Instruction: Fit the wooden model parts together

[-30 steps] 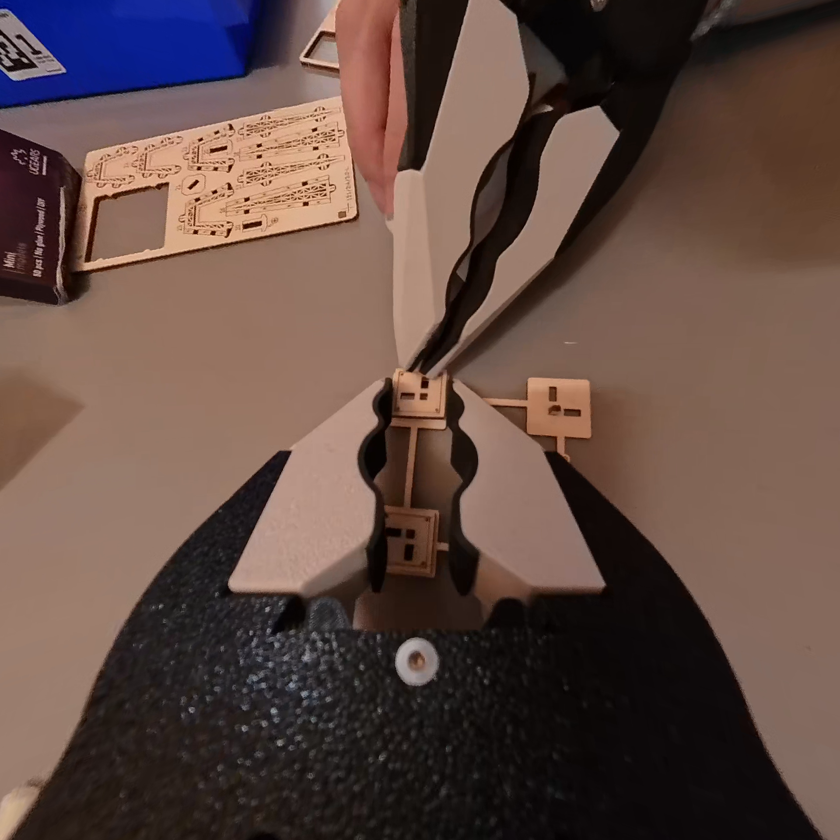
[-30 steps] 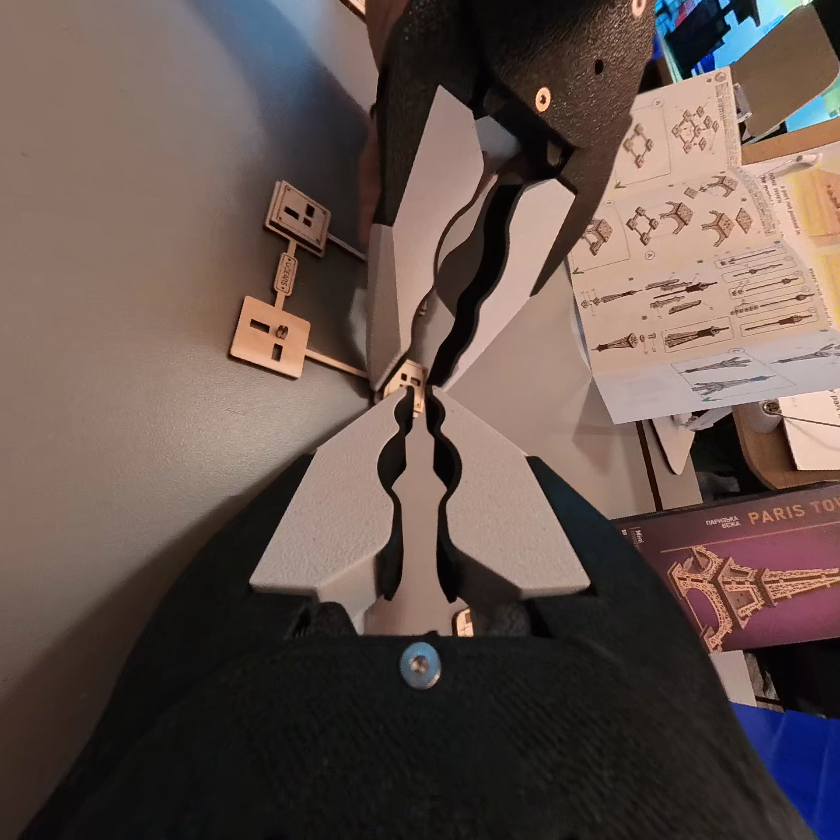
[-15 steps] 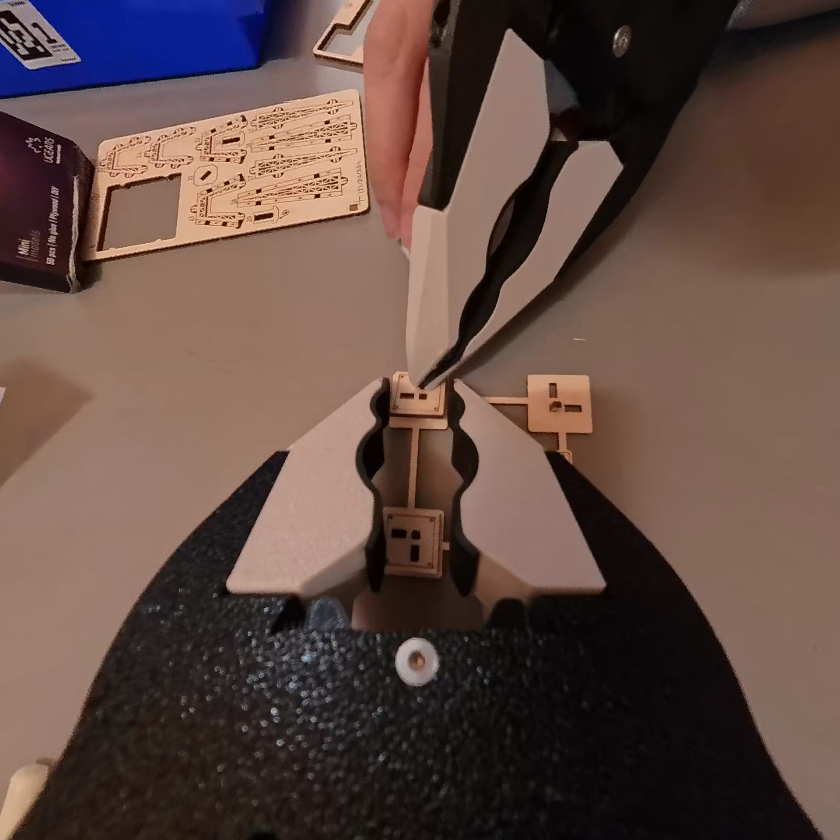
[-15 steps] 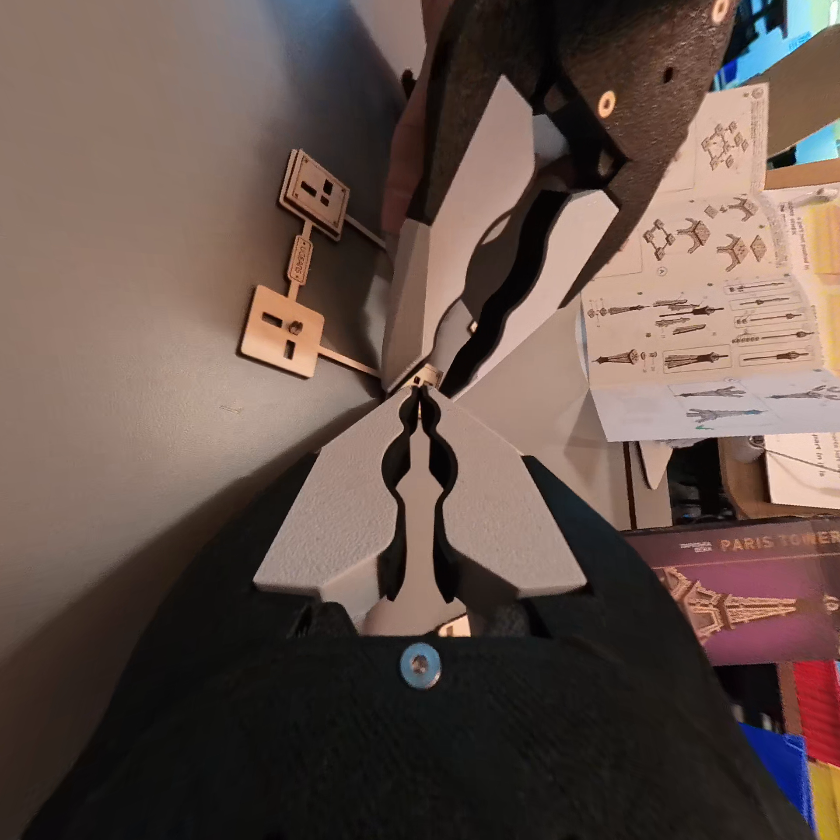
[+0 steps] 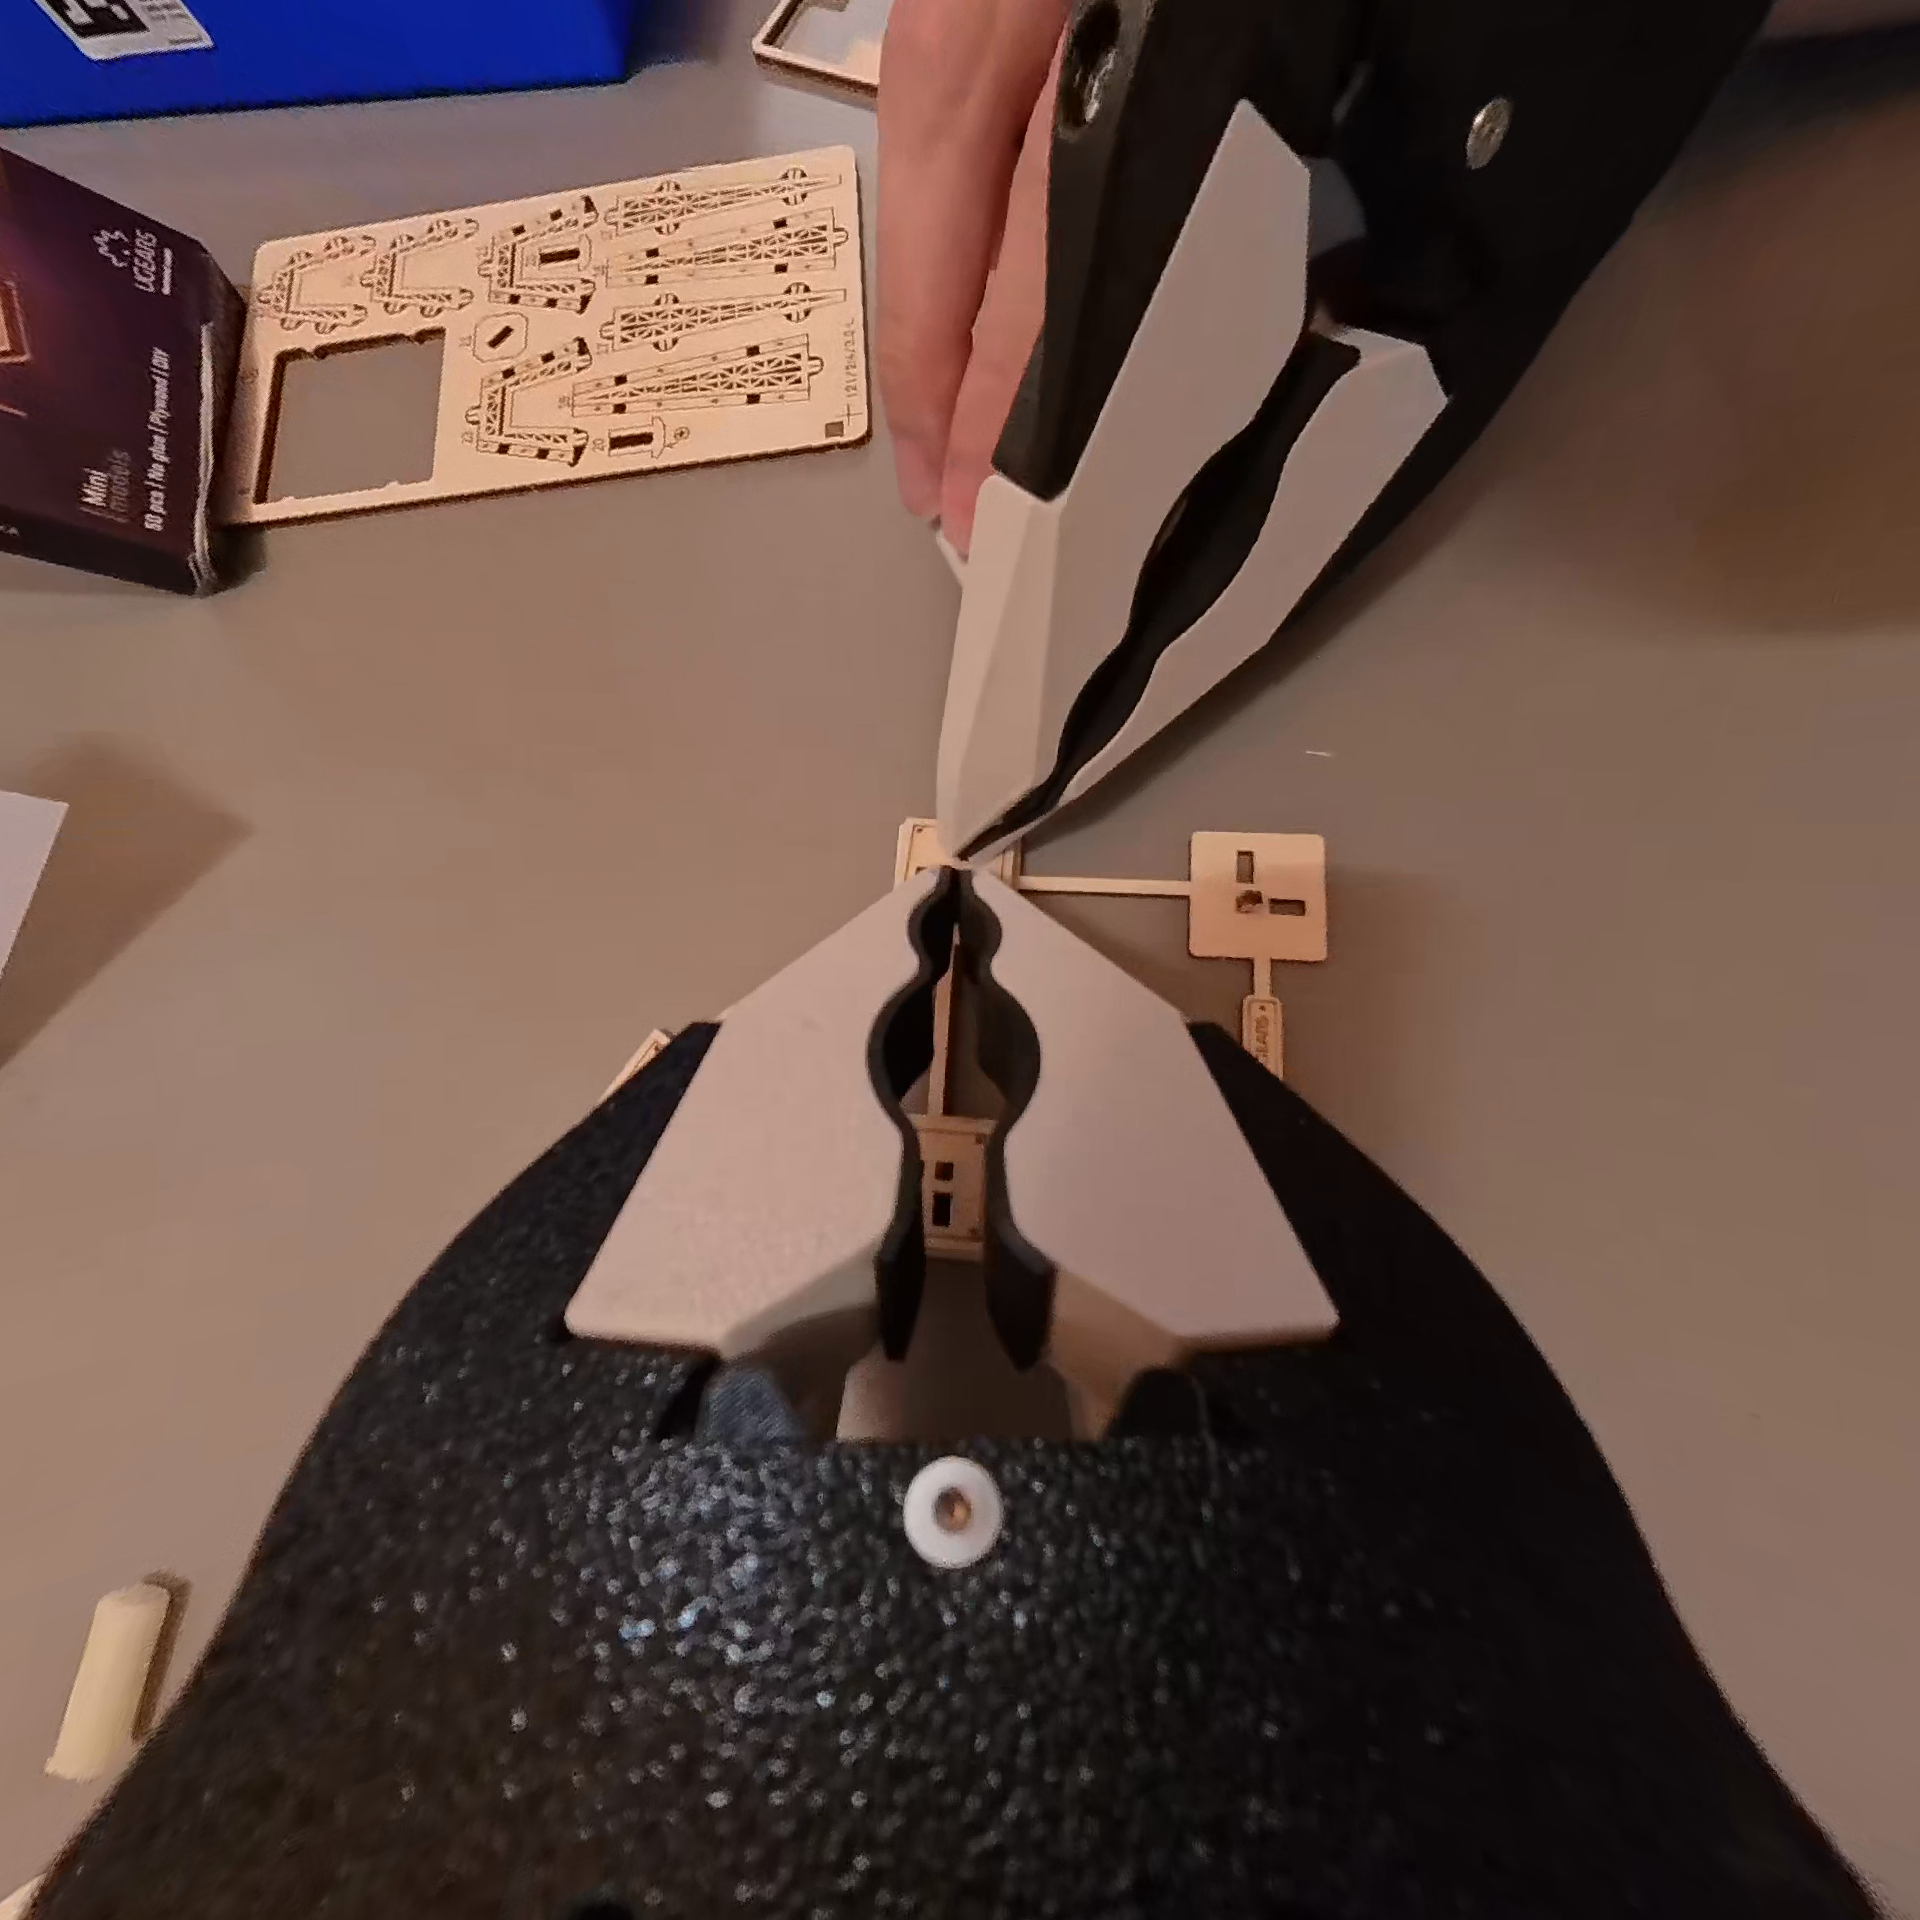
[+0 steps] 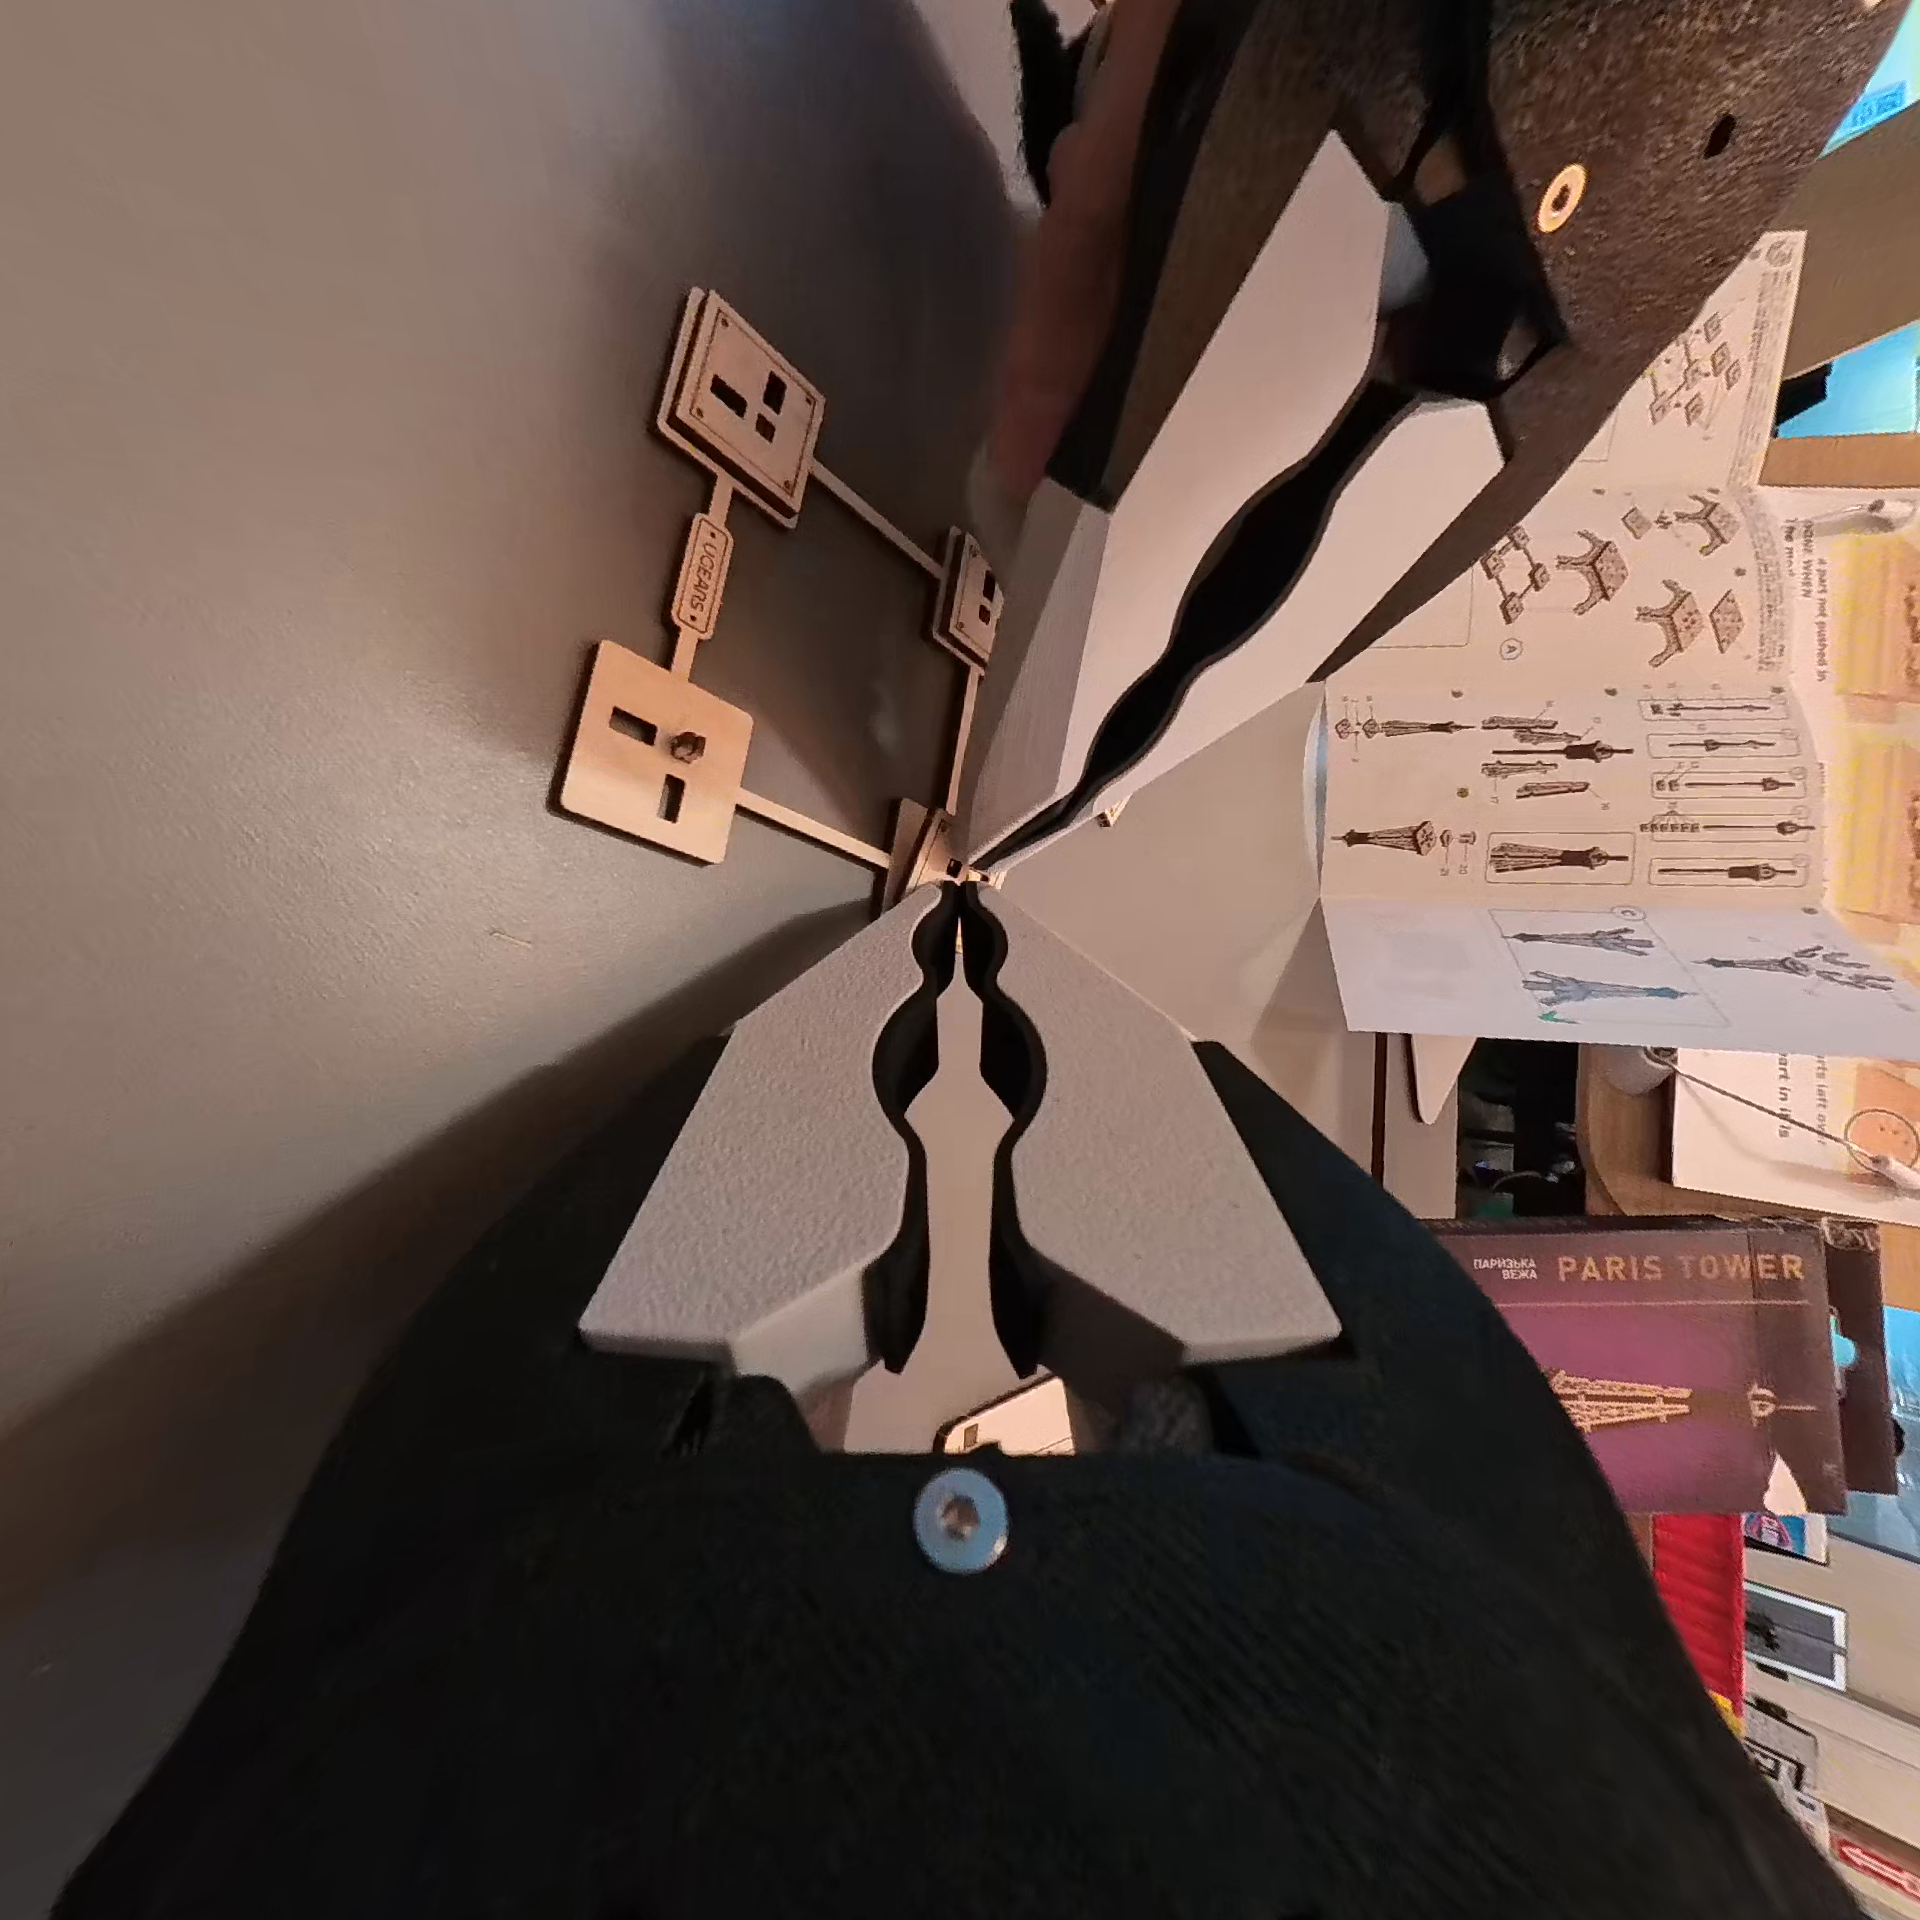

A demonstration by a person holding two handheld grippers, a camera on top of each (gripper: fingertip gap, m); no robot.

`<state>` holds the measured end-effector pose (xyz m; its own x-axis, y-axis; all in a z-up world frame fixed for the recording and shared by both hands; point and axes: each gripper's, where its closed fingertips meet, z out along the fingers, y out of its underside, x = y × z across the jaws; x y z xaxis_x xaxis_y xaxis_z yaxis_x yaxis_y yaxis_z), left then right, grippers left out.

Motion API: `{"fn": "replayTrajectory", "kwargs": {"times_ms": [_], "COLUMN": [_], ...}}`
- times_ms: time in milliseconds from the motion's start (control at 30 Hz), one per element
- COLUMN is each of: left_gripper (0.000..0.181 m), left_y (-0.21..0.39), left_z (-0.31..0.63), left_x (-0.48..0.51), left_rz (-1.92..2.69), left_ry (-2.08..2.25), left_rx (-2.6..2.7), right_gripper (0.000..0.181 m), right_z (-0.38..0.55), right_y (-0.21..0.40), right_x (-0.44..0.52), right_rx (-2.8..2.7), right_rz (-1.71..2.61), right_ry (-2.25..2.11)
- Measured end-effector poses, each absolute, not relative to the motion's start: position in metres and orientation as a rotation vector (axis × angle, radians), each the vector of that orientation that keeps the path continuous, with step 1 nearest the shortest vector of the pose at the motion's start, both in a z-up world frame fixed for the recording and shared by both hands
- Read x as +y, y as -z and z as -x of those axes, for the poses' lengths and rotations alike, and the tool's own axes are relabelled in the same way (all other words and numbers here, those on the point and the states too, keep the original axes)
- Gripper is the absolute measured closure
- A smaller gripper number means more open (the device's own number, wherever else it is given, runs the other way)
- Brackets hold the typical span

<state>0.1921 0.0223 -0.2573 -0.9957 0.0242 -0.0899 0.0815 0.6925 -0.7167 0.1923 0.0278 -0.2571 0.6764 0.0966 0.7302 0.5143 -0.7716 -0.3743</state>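
Note:
A flat wooden frame (image 5: 1257, 899) of square slotted pads joined by thin rods lies on the grey table; it also shows in the right wrist view (image 6: 655, 748). My left gripper (image 5: 954, 885) is shut, its tips over the frame's corner pad (image 5: 920, 842), with a rod running beneath its fingers. My right gripper (image 6: 956, 904) is shut too. It comes down from above in the left wrist view (image 5: 971, 850), and its tips meet the left tips at the same corner pad (image 6: 920, 847). Whether either tip pinches wood is hidden.
A wooden parts sheet (image 5: 561, 332) and a dark model box (image 5: 94, 395) lie at the far left, by a blue box (image 5: 312, 52). A small pale cylinder (image 5: 114, 1694) lies near left. An instruction sheet (image 6: 1558, 779) lies on the table's other side. A hand (image 5: 945, 260) holds the right gripper. My two grippers' fingertips are within a few centimetres of each other. From either gripper's tips it is about 20 centimetres to the small pale cylinder (image 5: 114, 1694).
My left gripper has gone from open astride the corner pad to shut. My right gripper's tips have closed and come down to meet them.

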Motion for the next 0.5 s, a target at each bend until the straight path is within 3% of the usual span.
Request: {"fn": "replayTrajectory", "kwargs": {"times_ms": [500], "left_gripper": [0.181], "left_y": [0.2577], "left_z": [-0.1937], "left_x": [0.0296], "left_rz": [-0.074], "left_ry": [1.182], "left_rx": [2.79], "right_gripper": [0.181], "right_z": [-0.1921], "right_y": [0.2554], "right_x": [0.0283], "right_rx": [-0.517], "right_rz": [2.361], "right_ry": [0.891]}}
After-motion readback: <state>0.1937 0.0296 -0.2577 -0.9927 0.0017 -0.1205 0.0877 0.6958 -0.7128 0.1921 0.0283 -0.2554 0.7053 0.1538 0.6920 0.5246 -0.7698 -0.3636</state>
